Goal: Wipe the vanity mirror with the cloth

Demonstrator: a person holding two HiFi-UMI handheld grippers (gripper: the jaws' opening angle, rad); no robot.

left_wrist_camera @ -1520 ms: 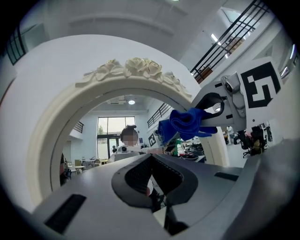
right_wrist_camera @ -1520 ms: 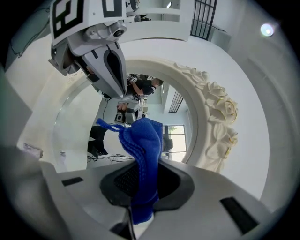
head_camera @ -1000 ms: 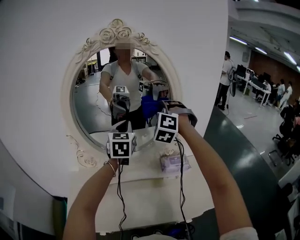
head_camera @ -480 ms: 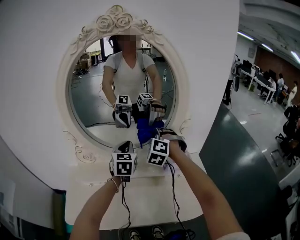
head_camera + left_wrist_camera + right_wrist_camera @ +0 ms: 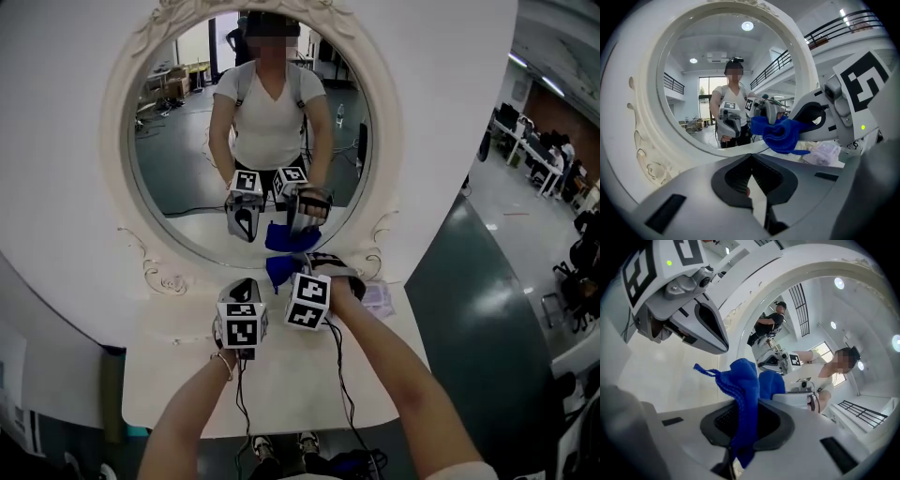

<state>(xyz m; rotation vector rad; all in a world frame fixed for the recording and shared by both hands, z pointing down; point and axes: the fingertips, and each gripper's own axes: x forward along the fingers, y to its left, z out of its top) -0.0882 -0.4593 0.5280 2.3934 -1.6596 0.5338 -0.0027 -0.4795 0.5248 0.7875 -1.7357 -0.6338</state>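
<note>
**White surface (image 5: 291, 389) under round vanity mirror (image 5: 178, 178)**

The blue cloth (image 5: 743, 390) is clamped in the fingers of the right gripper (image 5: 745, 425) and is held at the mirror's lower rim. The fingers of the left gripper (image 5: 751, 185) are seen closed together, empty, just beside it

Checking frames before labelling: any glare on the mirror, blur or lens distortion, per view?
Head view: sharp, edges bowed, no glare on the mirror, only reflections. Left gripper view: heavy fisheye, dark corners, ceiling lamps reflected as bright spots, blue cloth crisp. Right gripper view: same fisheye; cloth in the right gripper sharp, body nearest the lens soft.
</note>
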